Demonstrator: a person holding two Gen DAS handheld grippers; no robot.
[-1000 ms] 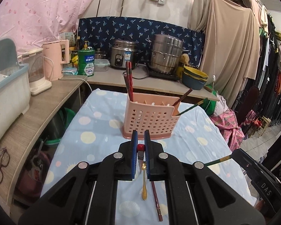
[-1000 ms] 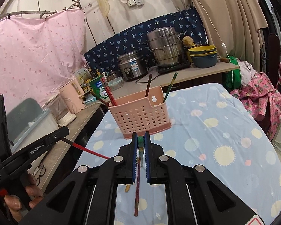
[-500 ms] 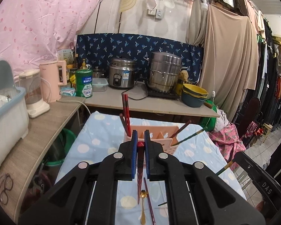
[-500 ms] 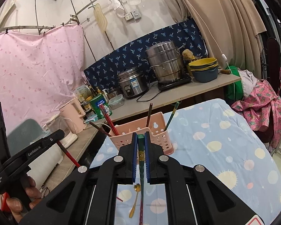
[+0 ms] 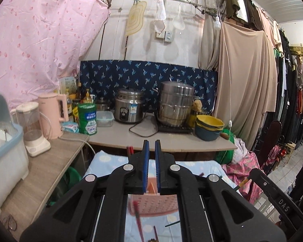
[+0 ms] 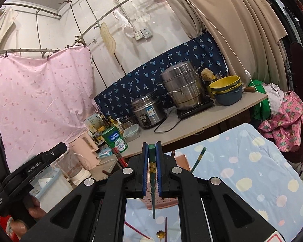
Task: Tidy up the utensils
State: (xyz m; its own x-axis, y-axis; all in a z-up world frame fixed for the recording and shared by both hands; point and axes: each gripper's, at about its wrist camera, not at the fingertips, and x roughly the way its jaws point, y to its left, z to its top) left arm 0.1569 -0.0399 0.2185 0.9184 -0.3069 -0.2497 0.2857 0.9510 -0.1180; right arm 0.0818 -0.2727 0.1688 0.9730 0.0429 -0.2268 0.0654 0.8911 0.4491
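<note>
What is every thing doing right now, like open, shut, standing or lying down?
right claw, shut on the held green chopstick
left claw, shut
pink basket, standing upright on tablecloth
gold spoon, lying flat on tablecloth
rice cooker, lid shut

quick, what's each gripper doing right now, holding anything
left gripper: closed; a red chopstick hangs below it, apparently held, though the grip itself is hidden.
right gripper: closed on a dark green chopstick.
</note>
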